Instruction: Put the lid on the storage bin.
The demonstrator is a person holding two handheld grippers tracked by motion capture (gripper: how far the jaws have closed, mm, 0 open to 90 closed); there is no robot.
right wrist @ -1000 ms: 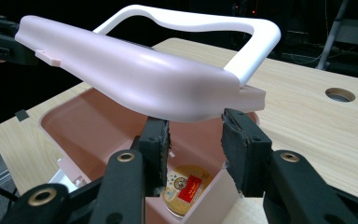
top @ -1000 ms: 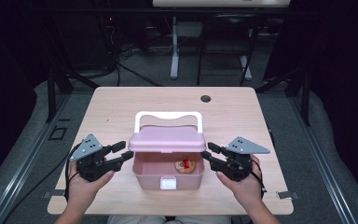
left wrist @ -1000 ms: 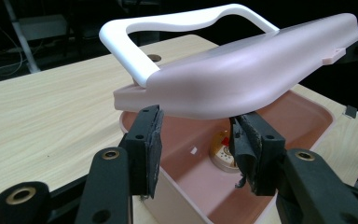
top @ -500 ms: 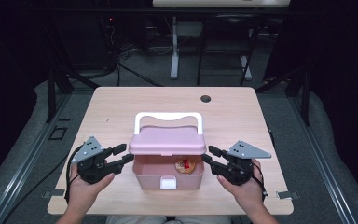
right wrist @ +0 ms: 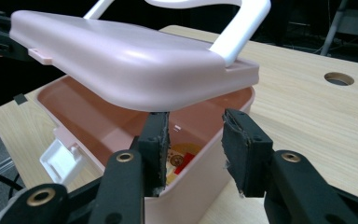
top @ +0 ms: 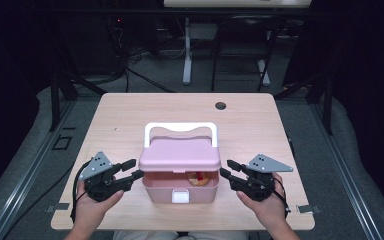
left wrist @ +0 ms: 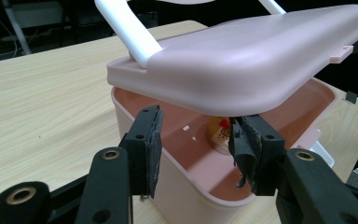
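Pale wood-grain table (top: pixel 130 120), rounded corners, round cable hole (top: pixel 220 106) near far edge; dark room behind, with metal stand legs and cables on grey floor. Pink plastic box (top: pixel 180 186) sits near front-centre of the table: smooth, matte, rounded rectangular tub. Its lid (top: pixel 180 155), glossy pink with softly rounded edges, is raised and tilted above the tub, open gap along the front. White arched handle (top: pixel 180 128) stands up behind the lid. White square latch (top: pixel 180 196) hangs on the front wall. Inside the tub lies a small round item (left wrist: pixel 218 134), tan with red, too small to identify.

Left gripper (top: pixel 132 170), black with grey triangular plate, is at the box's left end; jaws spread, straddling the tub's side wall just under the lid edge, rubbery pads (left wrist: pixel 154 142) worn and frayed, not pressing. Right gripper (top: pixel 227 169) mirrors it at the right end; jaws apart, one pad (right wrist: pixel 161 140) inside the rim, the other outside, no squeeze visible.
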